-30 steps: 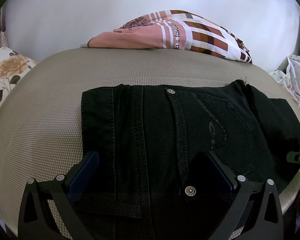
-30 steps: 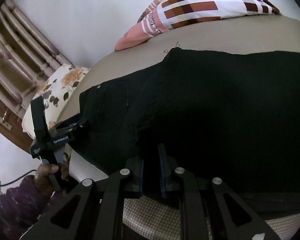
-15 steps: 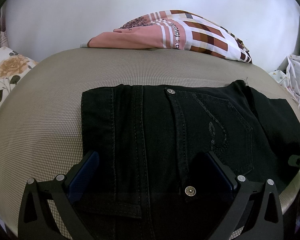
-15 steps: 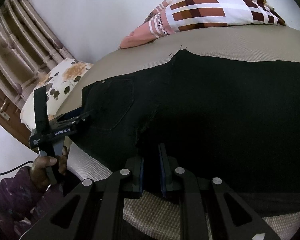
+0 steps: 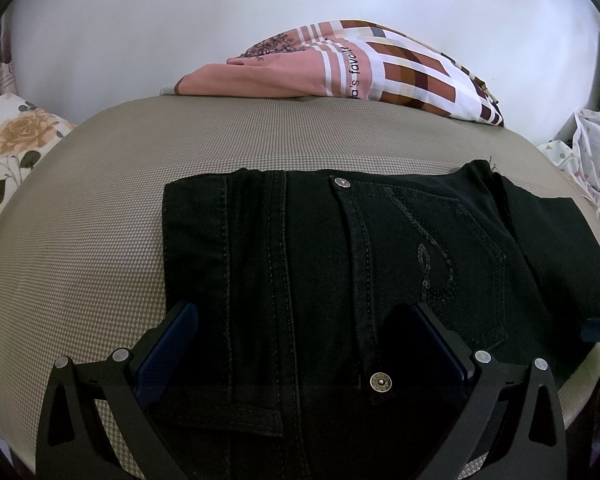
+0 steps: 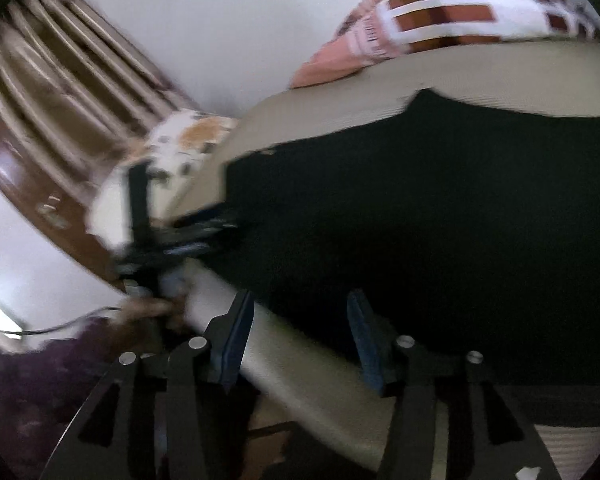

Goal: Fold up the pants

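Note:
Black jeans (image 5: 340, 264) lie folded flat on the beige mattress (image 5: 100, 216), back pocket and rivets up. My left gripper (image 5: 300, 340) is open, its blue-padded fingers (image 5: 172, 344) spread over the near waistband end of the jeans, holding nothing. In the blurred right wrist view the jeans (image 6: 440, 208) fill the right side. My right gripper (image 6: 300, 332) is open at the near edge of the jeans, over the mattress rim (image 6: 292, 352). The left gripper also shows in the right wrist view (image 6: 188, 240), at the far left end of the jeans.
A pink and brown checked blanket (image 5: 360, 68) is bunched at the far edge against the white wall. A floral pillow (image 5: 16, 140) lies at the left. A spotted white cloth (image 5: 596, 160) hangs at the right. Curtains and a brown wooden frame (image 6: 40, 152) stand at the left.
My right gripper has opened and let go of the jeans' edge, and its view has swung quickly. The left gripper and the jeans have not moved.

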`<state>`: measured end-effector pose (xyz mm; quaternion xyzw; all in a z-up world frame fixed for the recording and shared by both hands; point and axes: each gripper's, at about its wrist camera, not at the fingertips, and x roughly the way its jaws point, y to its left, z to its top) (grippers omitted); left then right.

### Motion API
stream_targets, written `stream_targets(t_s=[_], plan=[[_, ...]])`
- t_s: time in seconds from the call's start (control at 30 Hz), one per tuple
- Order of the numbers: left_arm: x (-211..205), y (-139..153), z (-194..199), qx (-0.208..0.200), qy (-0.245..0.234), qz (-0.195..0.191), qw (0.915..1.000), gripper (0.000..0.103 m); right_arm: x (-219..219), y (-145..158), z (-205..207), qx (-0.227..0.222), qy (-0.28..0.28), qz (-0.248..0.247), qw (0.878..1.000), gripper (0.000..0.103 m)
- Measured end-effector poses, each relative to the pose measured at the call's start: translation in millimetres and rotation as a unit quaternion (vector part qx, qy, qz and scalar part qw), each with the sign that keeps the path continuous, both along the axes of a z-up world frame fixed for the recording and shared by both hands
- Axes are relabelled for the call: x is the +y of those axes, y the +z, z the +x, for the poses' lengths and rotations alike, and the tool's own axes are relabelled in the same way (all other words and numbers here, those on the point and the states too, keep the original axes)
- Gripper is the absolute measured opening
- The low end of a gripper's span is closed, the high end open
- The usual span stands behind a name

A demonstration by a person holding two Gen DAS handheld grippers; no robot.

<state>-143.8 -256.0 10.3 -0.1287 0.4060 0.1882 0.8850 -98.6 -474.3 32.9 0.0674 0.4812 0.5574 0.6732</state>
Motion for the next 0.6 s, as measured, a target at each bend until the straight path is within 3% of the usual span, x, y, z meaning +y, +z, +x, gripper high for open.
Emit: stream_targets(t_s=[0.03,0.1,0.27,0.47,0.6], plan=[[0.3,0.0,0.1,0.000,0.000,0.000,1.0000,0.103,-7.4,1.1,7.1,0.033,-0.009,0.028,0.999,0.048],[0.3,0.1,0.1,0.000,0.000,0.000,1.0000,0.103,-27.6,4.1,26.4,0.058,-0.056,0.055,0.995,0.048],[0.5,0.1,0.2,0.000,0.000,0.000,1.0000,0.103,-87.6,-1.3,75.3,0.097,-0.176,0.071,0.977,0.047],[0.5,0.0,0.0,0.000,0.000,0.000,1.0000,0.103,-75.8,-10.8,71.5,0.093,-0.157,0.047,0.982,0.037],[0.2,0.0,-0.1,0.000,0.000,0.000,1.0000,0.103,-38.4,-7.5,47.3,0.046,-0.094,0.011,0.994,0.034]])
